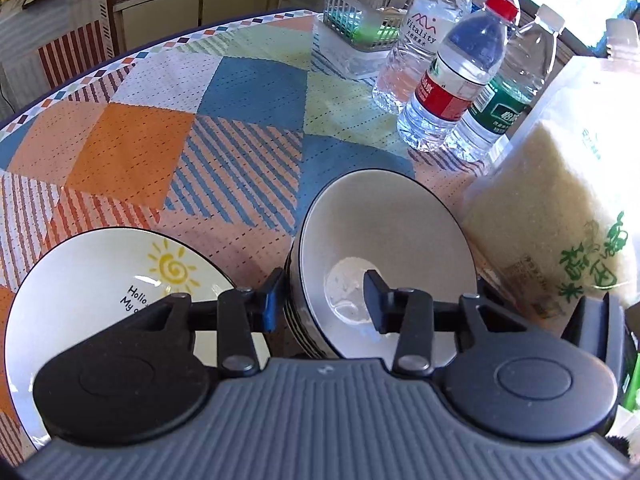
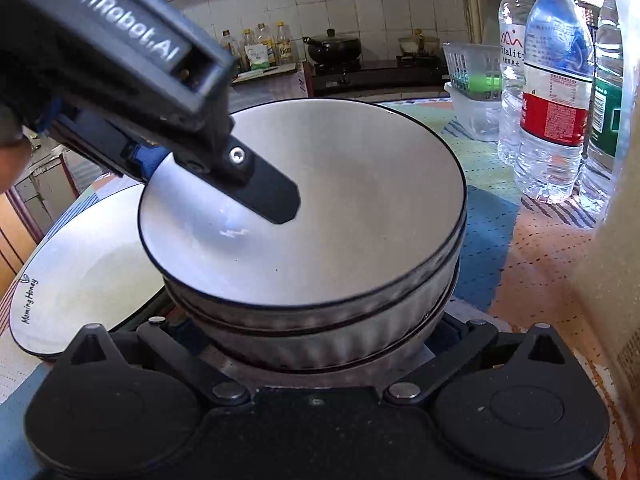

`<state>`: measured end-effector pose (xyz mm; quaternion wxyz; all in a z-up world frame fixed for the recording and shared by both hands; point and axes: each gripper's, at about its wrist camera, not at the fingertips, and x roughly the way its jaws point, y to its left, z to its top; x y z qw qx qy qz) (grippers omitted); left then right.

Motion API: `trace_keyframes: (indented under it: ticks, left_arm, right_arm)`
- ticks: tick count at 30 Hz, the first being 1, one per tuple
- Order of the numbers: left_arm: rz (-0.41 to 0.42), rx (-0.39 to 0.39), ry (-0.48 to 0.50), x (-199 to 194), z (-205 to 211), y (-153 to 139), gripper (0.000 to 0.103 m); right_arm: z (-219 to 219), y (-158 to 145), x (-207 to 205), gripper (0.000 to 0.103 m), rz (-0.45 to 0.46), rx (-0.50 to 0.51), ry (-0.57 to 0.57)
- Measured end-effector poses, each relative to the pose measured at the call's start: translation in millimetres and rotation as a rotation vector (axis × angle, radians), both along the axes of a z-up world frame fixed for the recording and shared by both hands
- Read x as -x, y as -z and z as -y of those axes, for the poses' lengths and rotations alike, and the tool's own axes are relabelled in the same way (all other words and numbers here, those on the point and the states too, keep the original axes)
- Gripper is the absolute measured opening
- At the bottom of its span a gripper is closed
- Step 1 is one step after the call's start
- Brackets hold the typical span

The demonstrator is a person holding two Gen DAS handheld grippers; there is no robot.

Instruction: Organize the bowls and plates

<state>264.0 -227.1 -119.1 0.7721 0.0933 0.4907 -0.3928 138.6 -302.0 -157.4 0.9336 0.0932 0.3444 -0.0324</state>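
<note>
Straddling the near rim of the top bowl [image 1: 384, 256], the left claw [image 1: 324, 300] has one finger inside and one outside, not visibly pressing. The stacked bowls [image 2: 320, 320] sit on the patchwork bench [image 1: 160, 140] beside a sun-printed plate [image 1: 100, 280]. The right claw [image 2: 320, 364] is spread around the stack's base.

Hard daylight floods in from the right, blowing out the rice bag [image 1: 560, 208]; crisp centre, fisheye bending edges, bowl [image 2: 312, 208] glinting.
</note>
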Motion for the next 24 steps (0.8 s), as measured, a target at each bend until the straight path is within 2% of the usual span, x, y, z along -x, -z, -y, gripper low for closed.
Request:
trace_keyframes:
  ticks: [7,11,15,19,24]
  left_arm:
    - [0.069,-0.060,0.038,15,4,-1,0.040]
    - [0.065,-0.050,0.051,23,-4,-6,0.040]
    - [0.084,-0.008,0.069,41,-18,-27,0.040]
    - [0.122,-0.011,0.072,60,-30,-50,0.040]
    - [0.114,0.009,0.026,66,-56,-74,0.040]
  right_arm:
    - [1,2,-1,0.103,0.011,0.014,-0.005]
    - [-2,0,8,0.103,0.031,0.018,-0.010]
    - [-7,-12,27,0.103,0.084,0.008,0.001]
    - [-20,-33,43,0.103,0.124,0.045,0.007]
    - [-37,-61,54,0.103,0.147,0.075,-0.026]
